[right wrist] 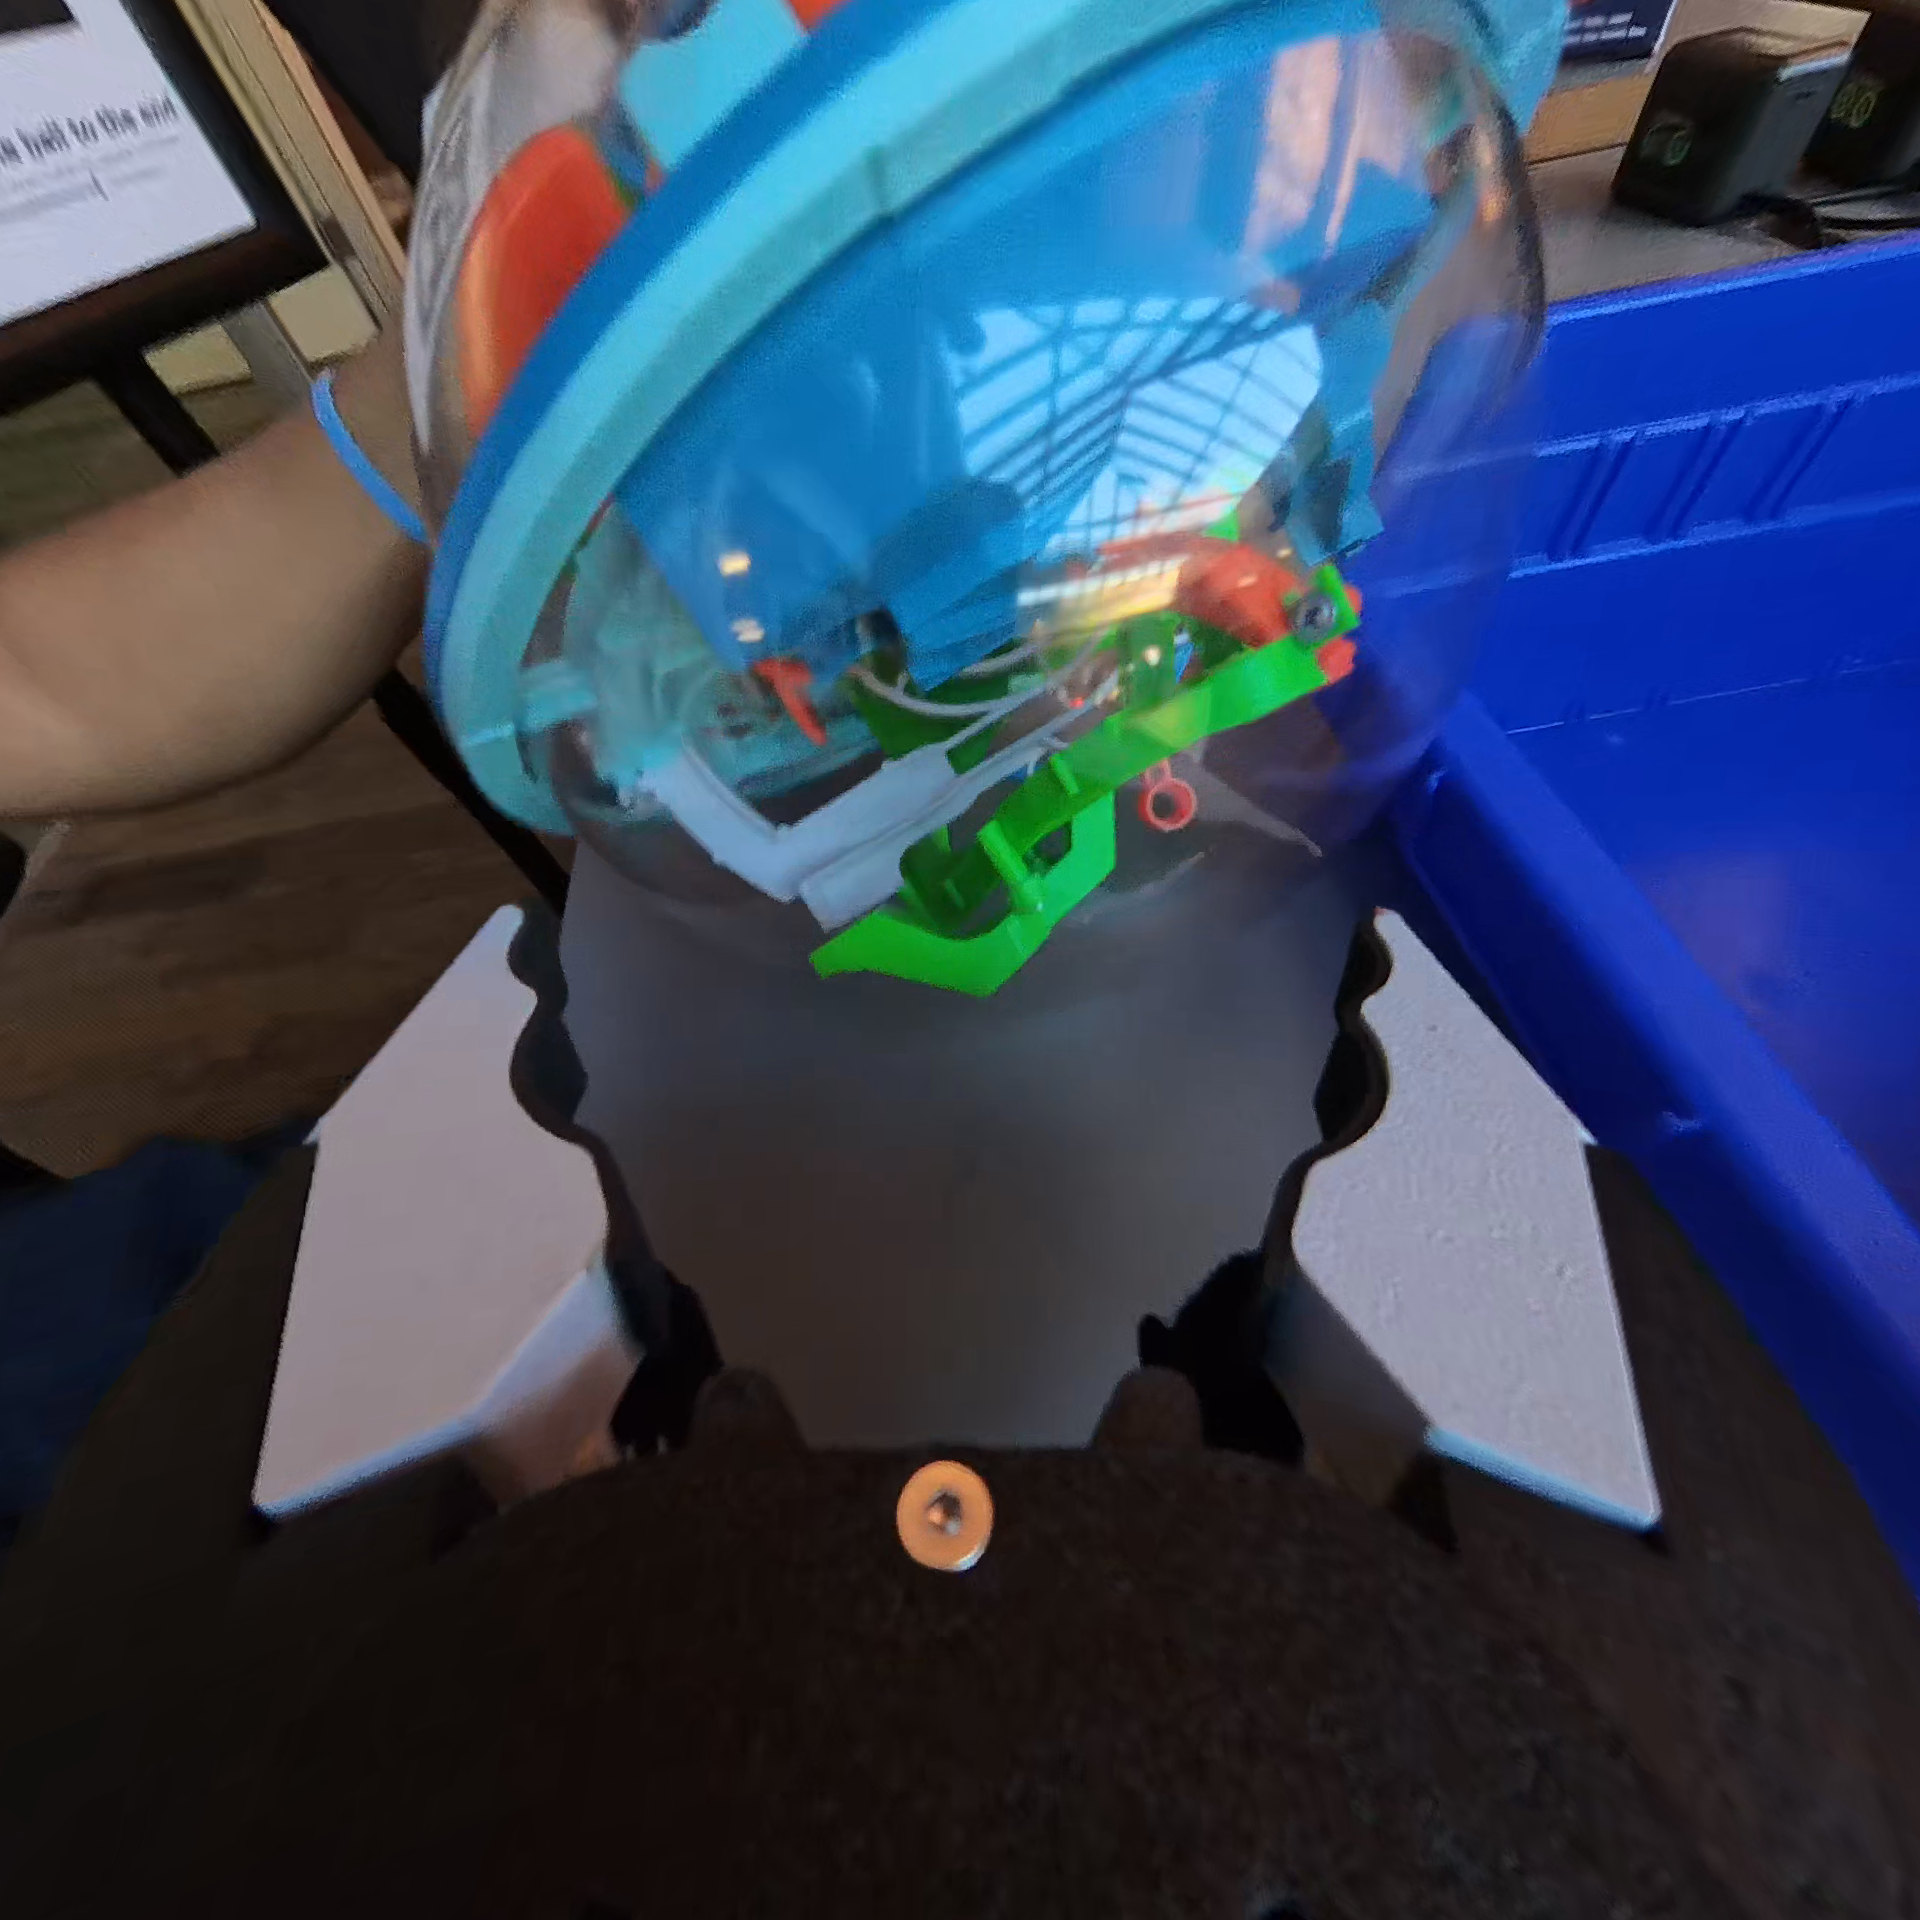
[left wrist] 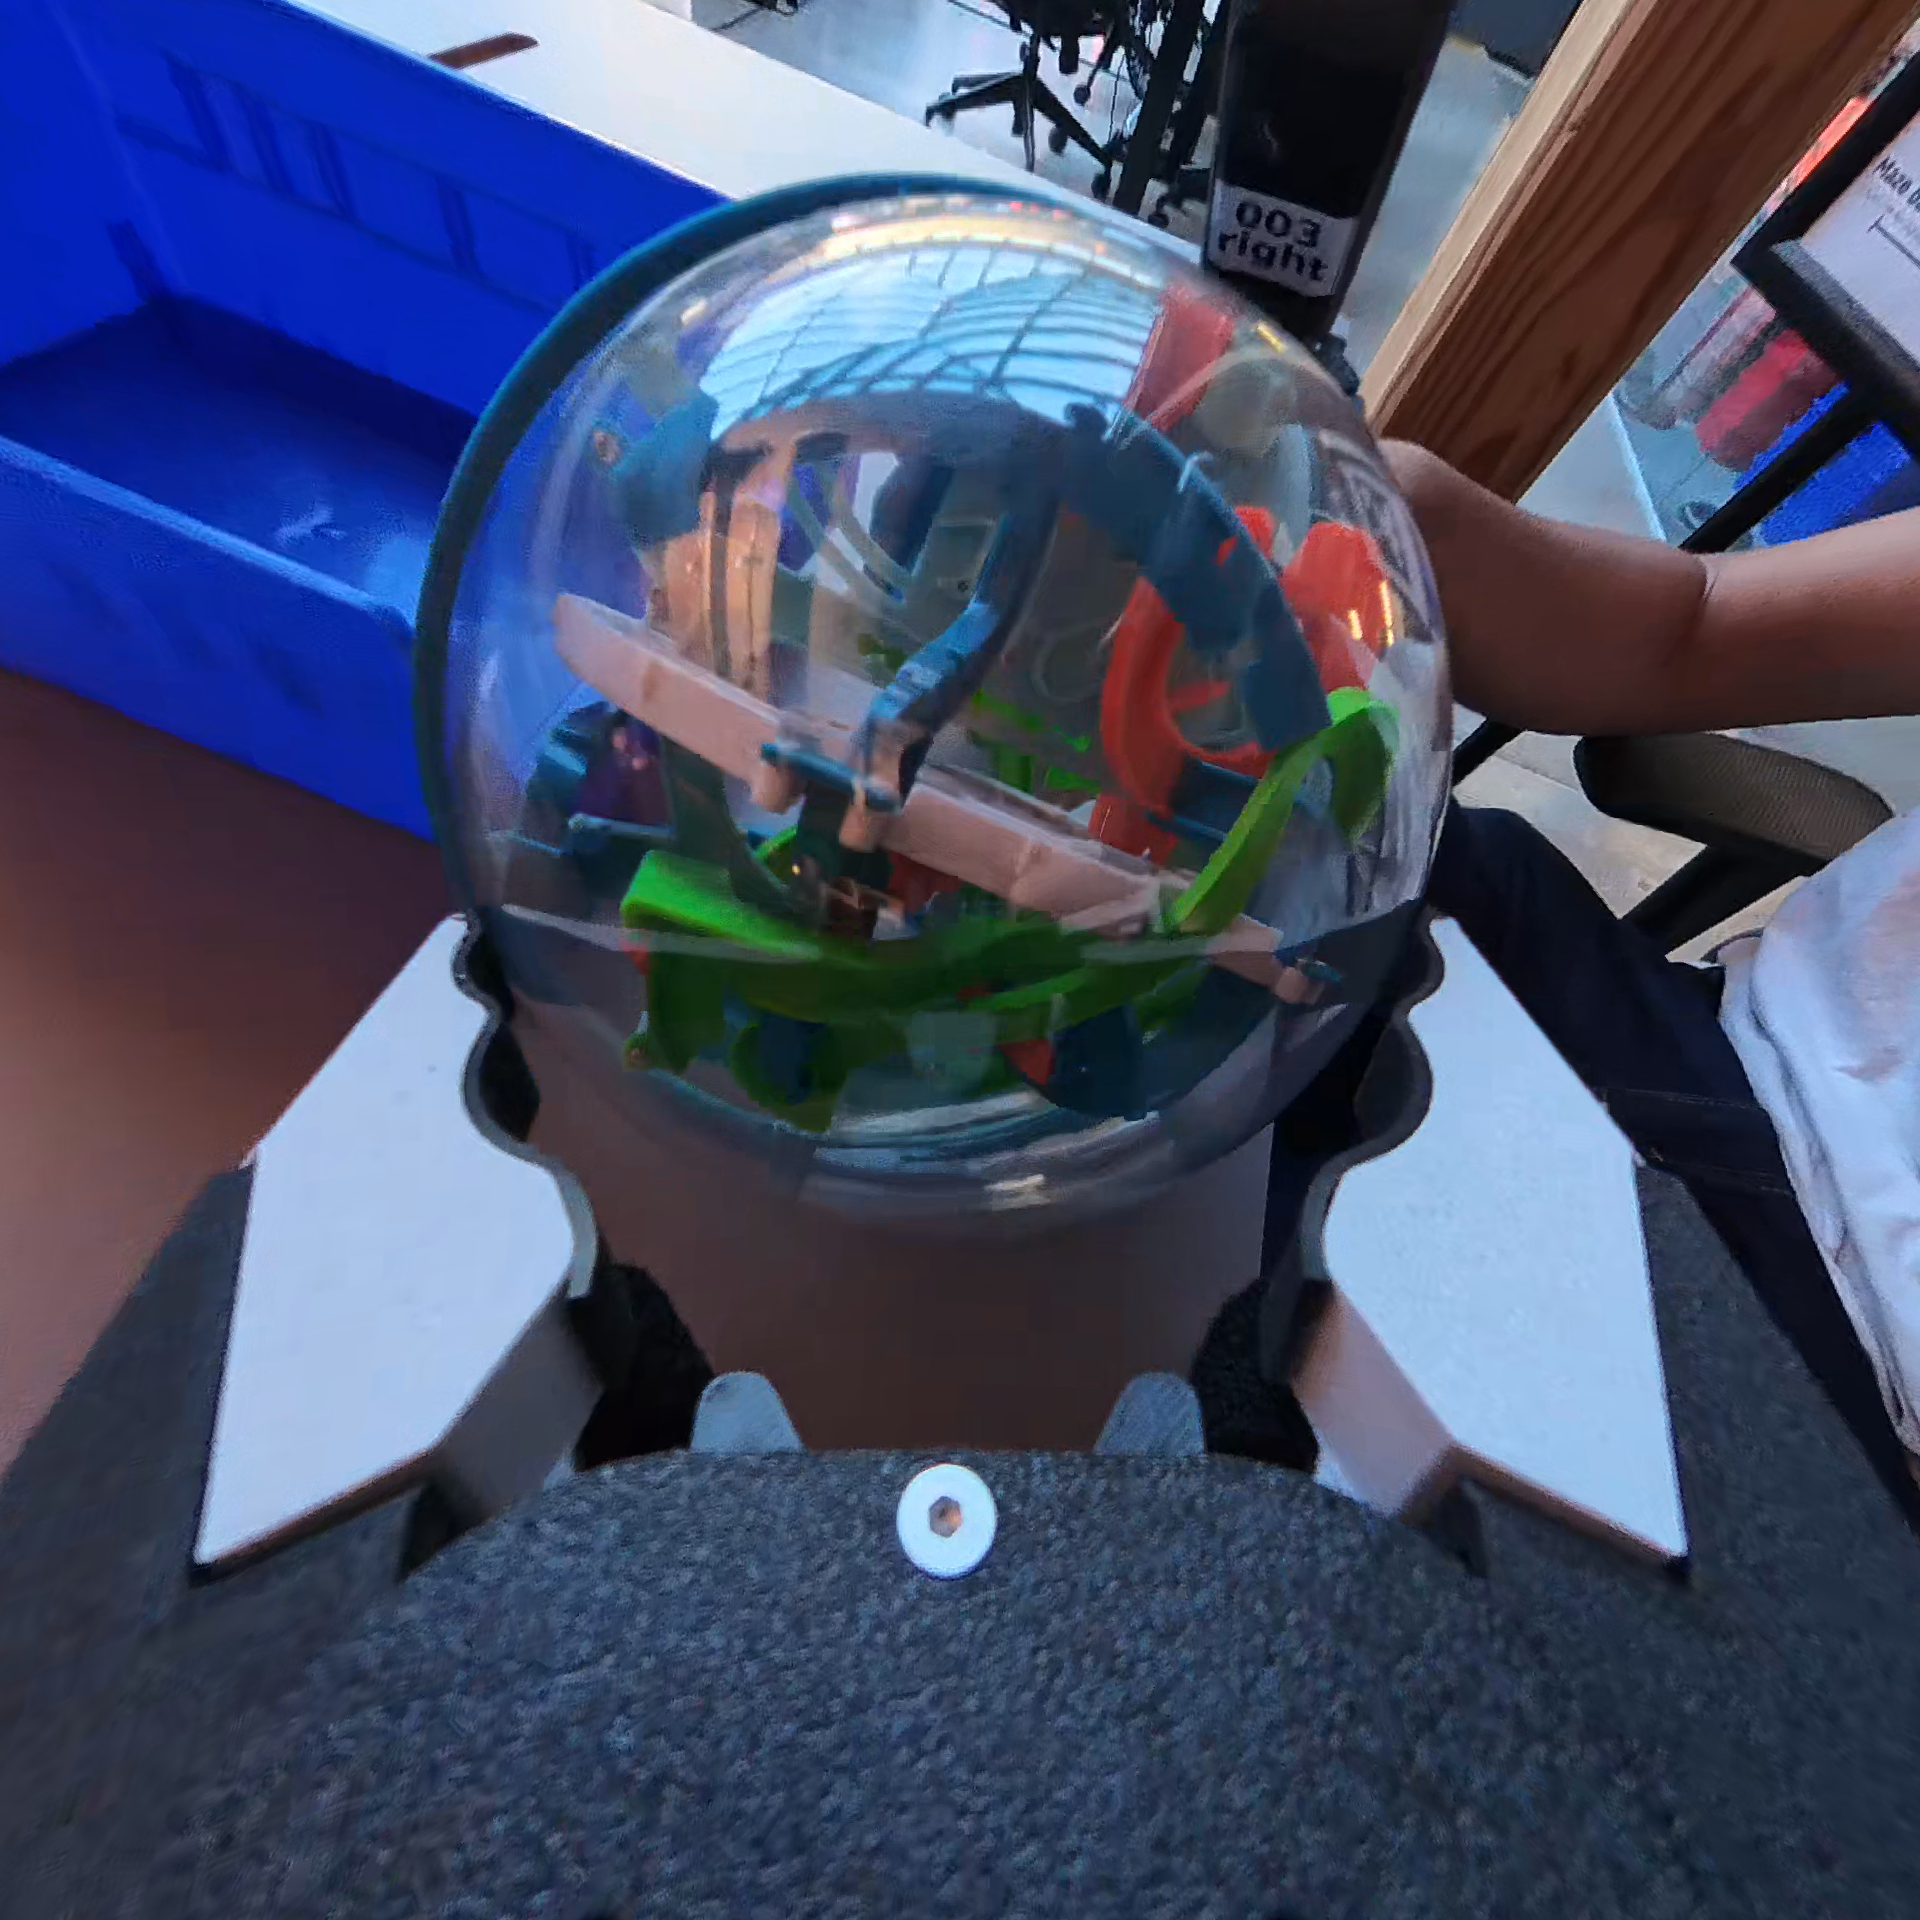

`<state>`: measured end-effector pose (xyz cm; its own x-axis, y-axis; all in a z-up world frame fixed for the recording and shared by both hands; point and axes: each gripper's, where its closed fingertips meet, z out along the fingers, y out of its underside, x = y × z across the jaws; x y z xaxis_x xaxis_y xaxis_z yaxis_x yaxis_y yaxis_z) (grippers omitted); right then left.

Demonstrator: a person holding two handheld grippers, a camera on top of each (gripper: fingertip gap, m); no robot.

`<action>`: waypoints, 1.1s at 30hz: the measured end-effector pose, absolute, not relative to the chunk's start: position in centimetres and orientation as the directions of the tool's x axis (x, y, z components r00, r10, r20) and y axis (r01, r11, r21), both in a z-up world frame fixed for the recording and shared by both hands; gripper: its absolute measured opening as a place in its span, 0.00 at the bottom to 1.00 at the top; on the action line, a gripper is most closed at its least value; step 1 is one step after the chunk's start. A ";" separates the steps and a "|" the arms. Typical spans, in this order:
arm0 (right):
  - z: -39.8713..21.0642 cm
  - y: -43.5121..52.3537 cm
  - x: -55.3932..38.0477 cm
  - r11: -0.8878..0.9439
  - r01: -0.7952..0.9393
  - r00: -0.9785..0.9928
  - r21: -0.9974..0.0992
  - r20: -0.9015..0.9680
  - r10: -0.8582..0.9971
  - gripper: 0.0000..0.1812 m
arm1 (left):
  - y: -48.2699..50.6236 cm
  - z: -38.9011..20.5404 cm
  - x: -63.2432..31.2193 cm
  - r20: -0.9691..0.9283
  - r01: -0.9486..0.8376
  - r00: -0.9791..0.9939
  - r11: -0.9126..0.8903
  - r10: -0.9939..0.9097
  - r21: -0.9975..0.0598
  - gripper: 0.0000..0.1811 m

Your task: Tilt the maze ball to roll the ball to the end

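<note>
Looks like some office-slash-lab space to me. Past the jaws of the left one there are black rolling office chairs (left wrist: 1023, 88) on a pale floor, plus a thick wooden post (left wrist: 1621, 208). A big blue plastic bin (right wrist: 1714, 644) sits right of the right one's jaws, a framed sign (right wrist: 114, 177) off left, and small black boxes (right wrist: 1725, 135) with cables beyond.
</note>
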<state>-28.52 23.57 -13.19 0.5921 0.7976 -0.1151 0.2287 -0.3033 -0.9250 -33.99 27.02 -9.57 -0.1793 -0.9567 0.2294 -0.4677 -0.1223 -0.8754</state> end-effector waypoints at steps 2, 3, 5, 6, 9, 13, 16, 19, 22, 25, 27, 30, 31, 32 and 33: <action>-12.6 23.9 -29.0 -0.326 0.163 0.570 -0.931 -0.180 0.801 0.78 | 26.7 -10.0 -33.9 0.228 -0.467 -0.173 -0.124 -0.958 -0.875 0.87; -12.6 24.0 -29.0 -0.330 0.165 0.565 -0.929 -0.185 0.804 0.78 | 26.5 -10.1 -33.7 0.228 -0.461 -0.170 -0.127 -0.959 -0.878 0.88; -12.7 23.8 -28.8 -0.345 0.177 0.557 -0.922 -0.196 0.807 0.78 | 26.3 -9.9 -33.5 0.232 -0.445 -0.160 -0.140 -0.959 -0.884 0.88; -12.7 23.6 -28.7 -0.362 0.193 0.556 -0.912 -0.202 0.806 0.78 | 26.1 -9.9 -33.3 0.238 -0.442 -0.157 -0.147 -0.959 -0.885 0.88; -11.8 22.6 -27.6 -0.386 0.252 0.557 -0.887 -0.193 0.807 0.77 | 25.1 -9.5 -32.5 0.257 -0.413 -0.158 -0.172 -0.954 -0.894 0.88; -8.8 20.8 -26.2 -0.367 0.284 0.581 -0.886 -0.145 0.801 0.77 | 23.1 -8.6 -31.5 0.299 -0.361 -0.207 -0.211 -0.932 -0.908 0.88; -6.4 19.4 -25.1 -0.306 0.285 0.589 -0.909 -0.086 0.804 0.77 | 21.0 -9.5 -30.7 0.338 -0.402 -0.264 -0.215 -0.904 -0.890 0.87; -6.0 18.6 -24.1 -0.302 0.283 0.598 -0.910 -0.079 0.798 0.77 | 19.7 -10.7 -29.6 0.372 -0.430 -0.300 -0.224 -0.878 -0.875 0.88; -6.3 18.5 -23.3 -0.334 0.257 0.610 -0.907 -0.116 0.784 0.77 | 19.2 -11.8 -28.8 0.421 -0.458 -0.315 -0.252 -0.851 -0.853 0.88; -5.6 18.9 -23.0 -0.329 0.181 0.619 -0.927 -0.153 0.771 0.76 | 18.6 -13.4 -28.3 0.446 -0.518 -0.319 -0.240 -0.836 -0.821 0.87; -5.8 19.3 -23.0 -0.347 0.142 0.617 -0.927 -0.191 0.763 0.76 | 18.2 -14.8 -28.2 0.429 -0.583 -0.296 -0.194 -0.854 -0.789 0.86; -5.5 19.5 -23.1 -0.309 0.105 0.605 -0.945 -0.186 0.774 0.75 | 18.2 -15.3 -28.1 0.406 -0.600 -0.279 -0.172 -0.870 -0.781 0.87; -5.5 19.6 -23.1 -0.314 0.106 0.605 -0.943 -0.190 0.773 0.75 | 18.3 -15.3 -28.2 0.400 -0.595 -0.275 -0.172 -0.874 -0.785 0.87; -5.5 19.6 -23.1 -0.316 0.108 0.605 -0.943 -0.191 0.773 0.75 | 18.6 -15.2 -28.3 0.384 -0.591 -0.267 -0.165 -0.884 -0.790 0.86; -5.5 19.7 -23.1 -0.315 0.108 0.604 -0.943 -0.189 0.774 0.75 | 19.0 -15.1 -28.6 0.359 -0.593 -0.252 -0.150 -0.899 -0.791 0.86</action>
<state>-23.08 19.66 -5.51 0.6042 0.7741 -0.1891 0.1081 -0.3147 -0.9430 -28.57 19.04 -15.14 -0.2516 -0.8988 0.3590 -0.5929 -0.1501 -0.7912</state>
